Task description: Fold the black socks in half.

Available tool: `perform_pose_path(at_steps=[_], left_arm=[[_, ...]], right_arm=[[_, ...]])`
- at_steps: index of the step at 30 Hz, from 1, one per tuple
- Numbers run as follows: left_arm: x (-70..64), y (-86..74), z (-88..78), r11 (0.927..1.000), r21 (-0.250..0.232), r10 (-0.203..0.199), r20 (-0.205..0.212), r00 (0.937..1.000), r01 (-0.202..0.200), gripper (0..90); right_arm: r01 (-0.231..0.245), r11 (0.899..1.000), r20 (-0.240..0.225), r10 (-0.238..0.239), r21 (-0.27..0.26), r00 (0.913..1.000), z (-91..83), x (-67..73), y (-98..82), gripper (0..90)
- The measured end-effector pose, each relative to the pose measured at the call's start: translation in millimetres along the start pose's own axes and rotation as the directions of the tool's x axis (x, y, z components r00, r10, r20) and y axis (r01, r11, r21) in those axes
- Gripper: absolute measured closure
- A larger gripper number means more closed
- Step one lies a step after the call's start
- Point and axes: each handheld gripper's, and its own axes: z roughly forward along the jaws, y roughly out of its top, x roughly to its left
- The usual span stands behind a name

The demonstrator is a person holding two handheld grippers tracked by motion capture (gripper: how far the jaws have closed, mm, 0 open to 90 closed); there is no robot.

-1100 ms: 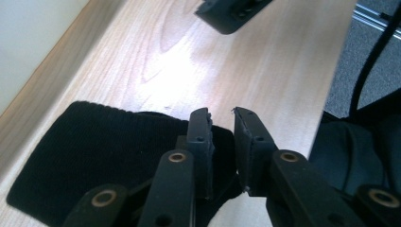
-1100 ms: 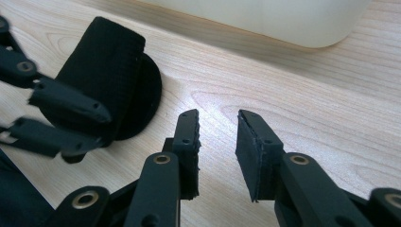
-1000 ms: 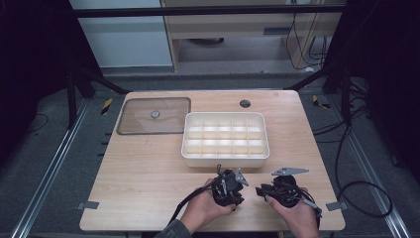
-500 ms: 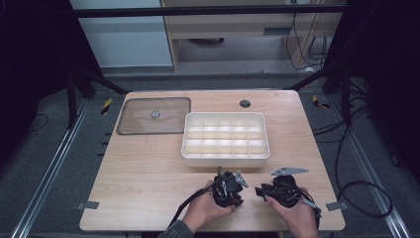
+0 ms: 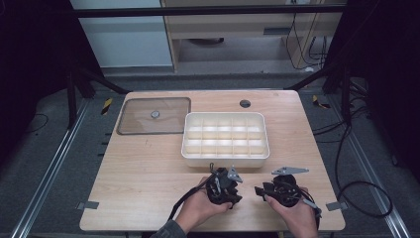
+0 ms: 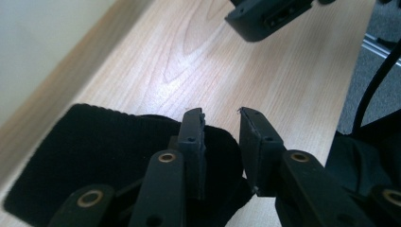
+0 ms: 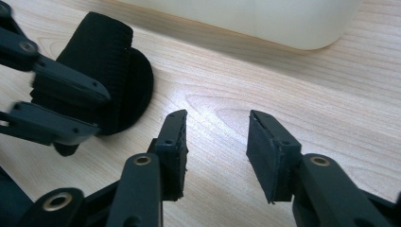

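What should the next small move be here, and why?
Probably ease the right gripper toward the black fabric roll and close on it. Its fingers stand open over wood, the roll lies near the white tray, and the left gripper beside it has just been opening its fingers.

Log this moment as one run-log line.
left gripper: open, jaws just opening, beside black fabric roll | right gripper: open, empty, just opening | white tray: empty

Left hand-held gripper (image 6: 222,118) jaws just opening, apparently empty, over black fabric roll (image 6: 94,156).
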Motion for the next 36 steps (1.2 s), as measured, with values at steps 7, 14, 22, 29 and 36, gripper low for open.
perform_pose_path(at_steps=[7,14,22,29,36], left_arm=[[2.6,2.0,-8.4,0.9995,-0.029,-0.010,-0.007,0.9999,0.010,67.1],[6.1,2.1,-12.7,0.9987,-0.046,-0.022,-0.007,0.9997,0.021,67.1],[10.3,-0.1,-30.0,0.9967,-0.080,-0.022,-0.078,0.9967,0.016,59.4],[20.2,-16.2,-48.6,0.9954,-0.086,-0.057,-0.158,0.9859,0.044,39.8],[40.4,-52.7,-69.3,0.9886,-0.105,-0.127,-0.196,0.9723,0.108,18.7]], right_arm=[[0.005,1.000,0.004,-0.005,0.001,1.0000,0.3,1.5,2.0,56.3],[0.004,1.000,0.005,-0.004,0.002,1.0000,0.4,1.6,2.1,55.8],[0.013,1.000,0.012,-0.013,-0.005,0.9998,-1.3,6.7,6.0,50.3],[0.033,0.999,0.001,-0.033,-0.009,0.9994,-1.9,24.3,20.9,38.5],[0.042,0.999,-0.032,-0.043,-0.010,0.9986,7.3,45.8,39.4,25.9]])
